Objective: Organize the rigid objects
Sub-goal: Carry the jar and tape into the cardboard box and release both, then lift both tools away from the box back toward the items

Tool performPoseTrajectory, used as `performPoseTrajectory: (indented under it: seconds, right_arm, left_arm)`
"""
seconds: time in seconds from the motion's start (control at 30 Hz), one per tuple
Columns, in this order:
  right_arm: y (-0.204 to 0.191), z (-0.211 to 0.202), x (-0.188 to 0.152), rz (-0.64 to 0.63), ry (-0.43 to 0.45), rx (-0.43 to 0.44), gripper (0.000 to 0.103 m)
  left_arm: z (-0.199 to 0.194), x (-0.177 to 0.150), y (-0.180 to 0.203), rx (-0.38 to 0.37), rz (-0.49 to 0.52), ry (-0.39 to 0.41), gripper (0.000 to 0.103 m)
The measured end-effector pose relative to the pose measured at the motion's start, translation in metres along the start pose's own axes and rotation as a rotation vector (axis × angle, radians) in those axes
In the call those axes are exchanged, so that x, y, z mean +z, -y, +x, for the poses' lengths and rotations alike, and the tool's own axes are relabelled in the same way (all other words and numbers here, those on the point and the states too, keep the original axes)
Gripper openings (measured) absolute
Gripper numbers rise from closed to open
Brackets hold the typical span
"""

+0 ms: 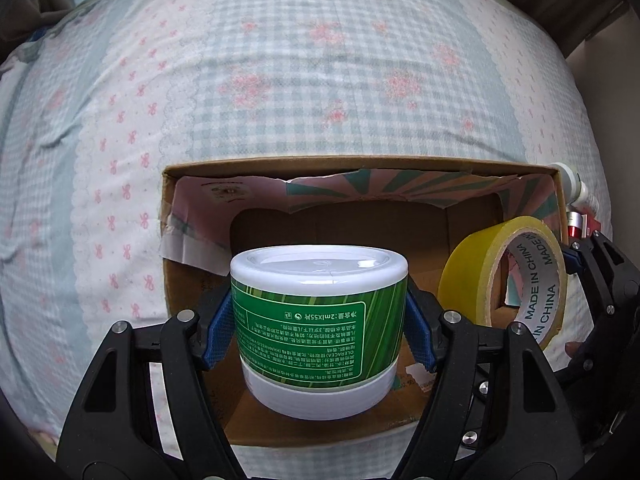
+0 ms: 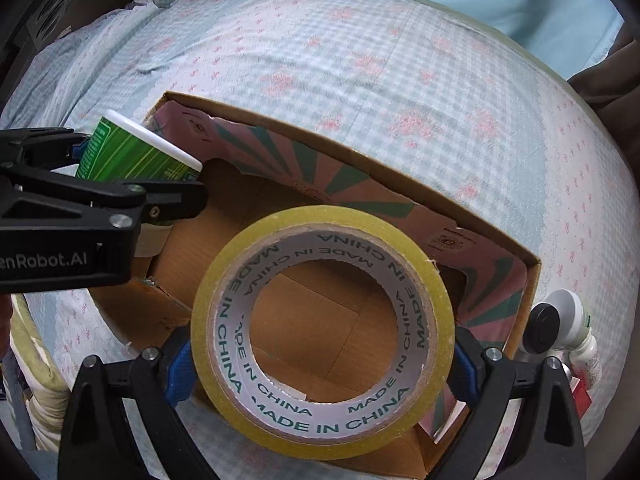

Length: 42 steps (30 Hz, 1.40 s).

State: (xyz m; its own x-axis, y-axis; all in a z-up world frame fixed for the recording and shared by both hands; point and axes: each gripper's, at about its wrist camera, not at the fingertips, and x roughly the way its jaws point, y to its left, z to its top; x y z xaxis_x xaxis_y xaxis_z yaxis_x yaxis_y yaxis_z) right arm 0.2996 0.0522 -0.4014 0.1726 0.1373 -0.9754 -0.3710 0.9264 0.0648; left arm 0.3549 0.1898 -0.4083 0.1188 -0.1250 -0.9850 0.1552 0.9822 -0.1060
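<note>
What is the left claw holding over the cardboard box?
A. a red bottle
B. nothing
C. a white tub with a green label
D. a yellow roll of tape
C: the left claw has its blue pads pressed on both sides of the round white plastic tub with a green label, above the open brown cardboard box.

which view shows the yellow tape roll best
The right wrist view: the yellow tape roll fills the centre, face-on, core lettering readable, held in the right gripper. The left wrist view shows it only at the right side, tilted and partly cut off.
</note>
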Motion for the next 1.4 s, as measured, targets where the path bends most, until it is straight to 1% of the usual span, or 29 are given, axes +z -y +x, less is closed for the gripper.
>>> performPoseTrajectory:
  seconds: [0.1,0.2,0.23,0.27,0.3,0.37,0.43,0.53,0.63,0.8,0.87,0.9,0.97,1.07,1.13,1.27,1.4]
  right_arm:
    - [0.006,0.01,-0.001,0.022,-0.008,0.019,0.096]
    - [0.011,0.012,-0.002,0.048,0.025,0.034,0.097]
    - [0.012,0.012,-0.003,0.054,0.046,0.033,0.097]
    - [0.012,0.013,-0.003,0.05,0.054,0.025,0.098]
    - [0.011,0.014,-0.004,0.038,0.044,0.017,0.099]
    - [0.007,0.016,-0.005,0.01,0.017,0.0,0.099]
    - [0.006,0.015,-0.009,0.002,0.018,-0.005,0.099]
    - [0.008,0.011,-0.014,0.032,0.033,-0.009,0.099]
    - [0.01,0.011,-0.016,0.06,0.027,-0.017,0.099]
    - [0.007,0.004,-0.022,0.072,0.047,-0.032,0.1]
    - [0.005,-0.002,-0.026,0.08,0.095,-0.029,0.1]
    - [0.005,-0.003,-0.027,0.085,0.103,-0.034,0.1]
    - [0.003,-0.006,-0.027,0.088,0.116,-0.009,0.1]
    - [0.001,-0.001,-0.028,0.1,0.079,-0.017,0.1]
    - [0.001,-0.003,-0.028,0.119,0.076,-0.011,0.1]
    - [-0.001,-0.017,-0.032,0.117,0.099,-0.022,0.1]
    - [-0.004,-0.042,-0.033,0.119,0.126,-0.038,0.1]
  left_arm:
    - [0.01,0.002,0.001,-0.002,0.003,-0.011,0.067]
    - [0.007,0.004,0.005,0.014,0.023,0.007,0.069]
    - [0.004,0.005,0.007,0.01,0.023,0.018,0.085]
    - [-0.001,0.006,0.008,0.008,0.022,0.032,0.097]
    - [-0.005,0.008,0.009,0.014,0.023,0.048,0.103]
    - [-0.011,0.01,0.013,0.03,0.041,0.059,0.103]
    - [-0.013,0.01,0.015,0.041,0.056,0.061,0.103]
    - [-0.018,0.006,0.015,0.032,0.062,0.061,0.103]
    - [-0.022,-0.001,0.012,0.031,0.053,0.068,0.103]
    - [-0.025,-0.009,0.006,0.017,0.027,0.068,0.103]
    - [-0.026,-0.011,0.005,0.015,0.022,0.067,0.103]
    - [-0.027,-0.011,0.004,0.013,0.019,0.069,0.103]
    - [-0.028,-0.012,0.004,0.008,0.012,0.072,0.103]
    - [-0.031,-0.014,0.002,0.004,0.007,0.075,0.103]
    - [-0.036,-0.015,0.002,0.003,0.008,0.082,0.103]
    - [-0.047,-0.019,0.0,0.007,0.013,0.096,0.103]
    - [-0.069,-0.025,0.001,0.004,0.016,0.124,0.103]
